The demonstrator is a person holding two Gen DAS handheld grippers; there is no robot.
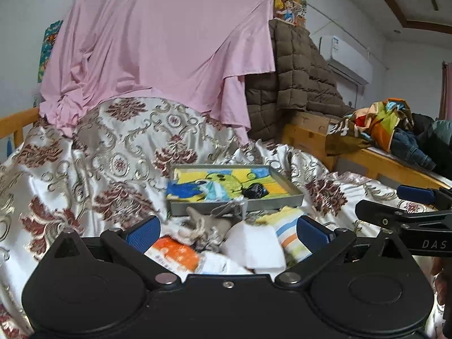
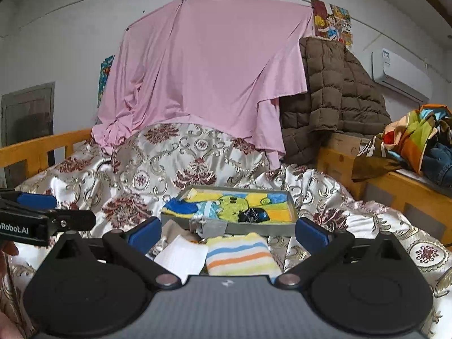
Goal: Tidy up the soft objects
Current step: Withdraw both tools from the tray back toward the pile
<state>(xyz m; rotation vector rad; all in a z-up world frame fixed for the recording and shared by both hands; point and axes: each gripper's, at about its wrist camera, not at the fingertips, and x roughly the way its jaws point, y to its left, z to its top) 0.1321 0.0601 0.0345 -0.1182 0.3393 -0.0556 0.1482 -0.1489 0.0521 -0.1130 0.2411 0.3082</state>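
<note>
Both wide apart, left claw (image 1: pixel 227 233), right claw (image 2: pixel 227 233), holding nothing.

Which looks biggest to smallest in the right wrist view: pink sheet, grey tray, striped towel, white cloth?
1. pink sheet
2. grey tray
3. striped towel
4. white cloth

Towel and cloth are nearer the camera and partly hidden by the right gripper, so 3 and 4 are unsure.

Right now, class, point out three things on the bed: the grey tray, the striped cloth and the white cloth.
grey tray (image 2: pixel 291 202): right wrist view, on its right wall.
striped cloth (image 2: pixel 240 254): right wrist view, middle of the folded top.
white cloth (image 1: pixel 251 245): left wrist view, middle of its top face.
</note>
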